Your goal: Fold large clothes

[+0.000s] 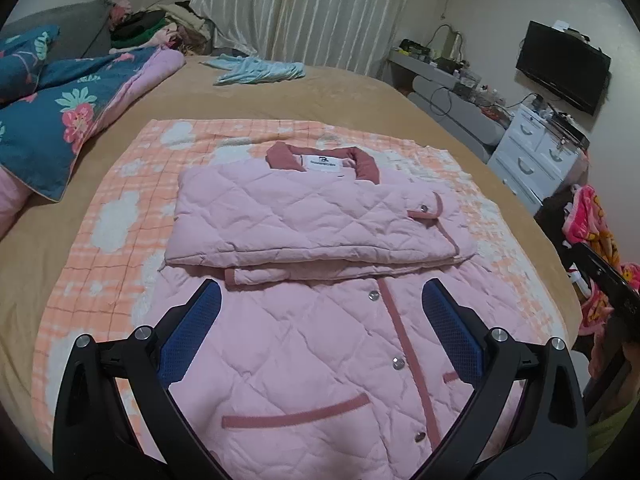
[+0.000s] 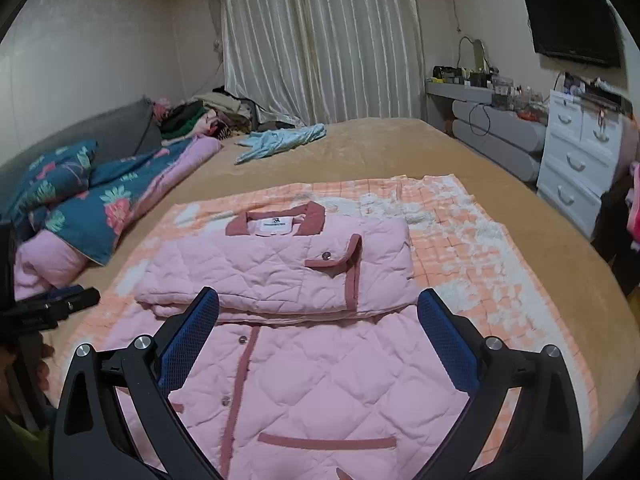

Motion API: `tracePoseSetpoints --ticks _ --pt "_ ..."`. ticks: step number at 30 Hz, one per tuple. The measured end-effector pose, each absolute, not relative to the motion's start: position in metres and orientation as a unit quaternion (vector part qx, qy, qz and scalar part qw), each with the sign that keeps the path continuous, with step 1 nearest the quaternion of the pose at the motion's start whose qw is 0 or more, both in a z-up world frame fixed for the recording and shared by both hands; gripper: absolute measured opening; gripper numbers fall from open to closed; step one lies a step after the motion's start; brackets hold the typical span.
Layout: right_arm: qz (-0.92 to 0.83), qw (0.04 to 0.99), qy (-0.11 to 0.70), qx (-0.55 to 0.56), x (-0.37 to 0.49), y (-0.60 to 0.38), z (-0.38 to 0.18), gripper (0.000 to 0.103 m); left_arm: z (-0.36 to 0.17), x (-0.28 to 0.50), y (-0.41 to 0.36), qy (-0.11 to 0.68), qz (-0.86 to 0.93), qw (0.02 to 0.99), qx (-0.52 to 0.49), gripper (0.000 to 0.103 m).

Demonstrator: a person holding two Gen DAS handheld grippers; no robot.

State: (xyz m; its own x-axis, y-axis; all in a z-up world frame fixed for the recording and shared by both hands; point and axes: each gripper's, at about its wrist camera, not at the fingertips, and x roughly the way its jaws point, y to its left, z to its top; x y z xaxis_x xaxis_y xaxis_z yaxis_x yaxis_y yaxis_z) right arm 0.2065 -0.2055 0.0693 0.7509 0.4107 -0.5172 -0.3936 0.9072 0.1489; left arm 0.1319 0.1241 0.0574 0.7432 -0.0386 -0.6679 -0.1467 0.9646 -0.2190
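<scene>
A pink quilted jacket (image 1: 312, 352) with dark pink trim and snap buttons lies on an orange checked blanket (image 1: 120, 216) on the bed. Its sleeves are folded across the chest below the collar (image 1: 320, 160). My left gripper (image 1: 320, 296) is open and empty, above the jacket's lower front. My right gripper (image 2: 318, 308) is open and empty too, above the same lower part of the jacket (image 2: 320, 380). The left gripper shows at the left edge of the right wrist view (image 2: 60, 300). The right gripper shows at the right edge of the left wrist view (image 1: 608, 276).
A tan bed sheet (image 1: 360, 96) covers the bed. A blue floral quilt (image 1: 60, 116) lies at the left. A light blue garment (image 1: 260, 70) lies at the far end. A clothes pile (image 1: 160, 28), white drawers (image 1: 536, 152), a grey desk and a TV (image 1: 564, 66) stand around.
</scene>
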Motion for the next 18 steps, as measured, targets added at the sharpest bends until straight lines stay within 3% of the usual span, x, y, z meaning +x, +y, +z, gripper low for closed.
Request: tracePoseSetpoints --ticks 18 --pt "0.224 0.938 0.262 0.019 0.163 -0.229 0.081 0.099 0.056 0.093 0.108 0.345 0.029 0.930 -0.122 0.094"
